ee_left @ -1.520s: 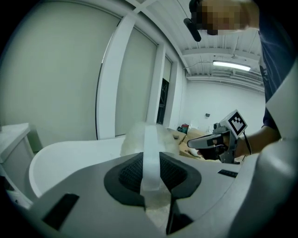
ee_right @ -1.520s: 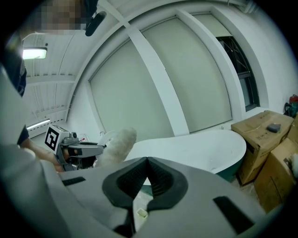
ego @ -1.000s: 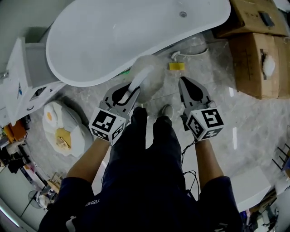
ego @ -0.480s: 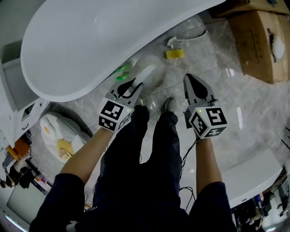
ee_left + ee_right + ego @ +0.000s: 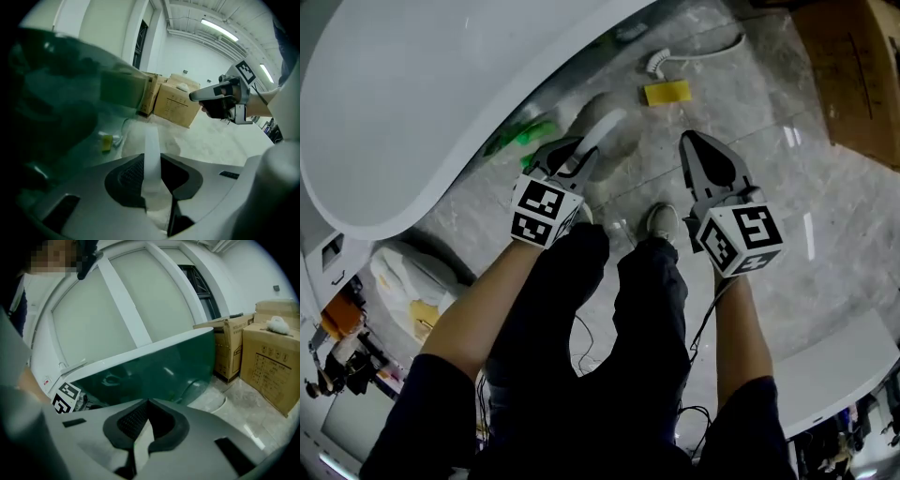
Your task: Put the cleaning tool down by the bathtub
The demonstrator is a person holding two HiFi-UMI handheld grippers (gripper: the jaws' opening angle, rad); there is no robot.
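Left tool clamped on white handle of cleaning brush, fluffy head low over marble floor, just beside bathtub; right tool jaws together, empty, near shoe

I can read no words or numbers here. The cardboard box at the right of the right gripper view carries print, but too small for me.

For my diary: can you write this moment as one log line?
left gripper: shut on fluffy white cleaning tool | tool: over grey marble floor, beside white bathtub | right gripper: shut, empty
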